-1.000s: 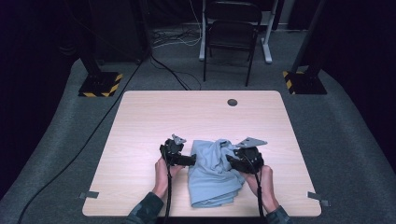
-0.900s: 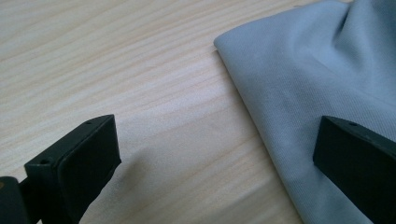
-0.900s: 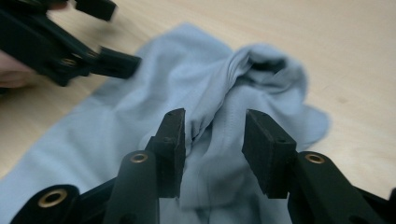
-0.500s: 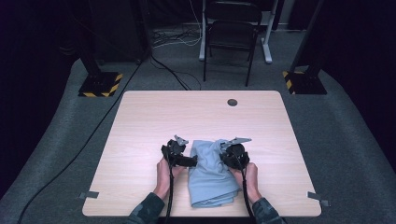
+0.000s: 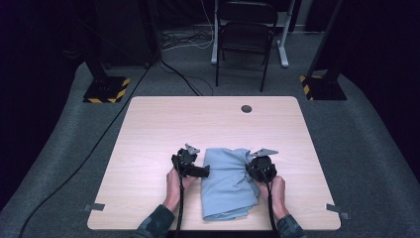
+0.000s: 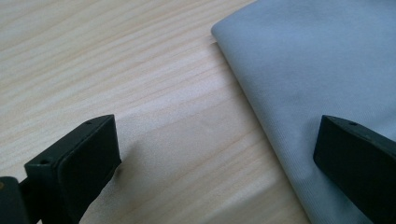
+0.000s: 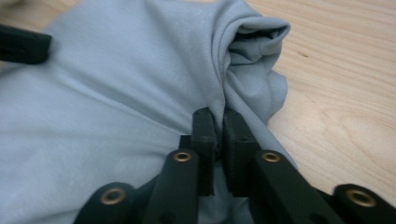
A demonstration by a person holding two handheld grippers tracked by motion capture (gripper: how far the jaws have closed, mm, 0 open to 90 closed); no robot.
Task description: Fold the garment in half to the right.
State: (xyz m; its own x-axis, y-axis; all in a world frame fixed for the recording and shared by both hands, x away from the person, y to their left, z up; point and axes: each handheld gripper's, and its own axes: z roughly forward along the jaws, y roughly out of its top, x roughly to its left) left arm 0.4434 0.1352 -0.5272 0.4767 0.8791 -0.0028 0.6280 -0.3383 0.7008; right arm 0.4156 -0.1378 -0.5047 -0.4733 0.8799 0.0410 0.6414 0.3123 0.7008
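Observation:
A light blue-grey cloth (image 5: 225, 186) lies folded on the wooden table (image 5: 163, 124), near its front edge. My right gripper (image 5: 249, 167) is shut on a bunched fold at the cloth's right side. In the right gripper view the jaws (image 7: 219, 123) pinch that fold of cloth (image 7: 116, 102); they closed on it and have just eased slightly. My left gripper (image 5: 204, 171) rests at the cloth's left edge, open wide. In the left gripper view (image 6: 219, 154), one jaw hovers over bare wood and the other over the cloth (image 6: 317, 70).
A dark round hole (image 5: 246, 108) sits near the table's far edge. Tape strips mark the front corners (image 5: 94, 207). A black chair (image 5: 245, 29) and stand bases with hazard stripes (image 5: 106, 91) stand on the carpet beyond. A cable (image 5: 99, 144) runs along the floor at the left.
My right gripper swung in over the raised bunch of cloth, then came back to the right and lower with a fold in its jaws. The cloth now lies flatter. The left gripper stayed put.

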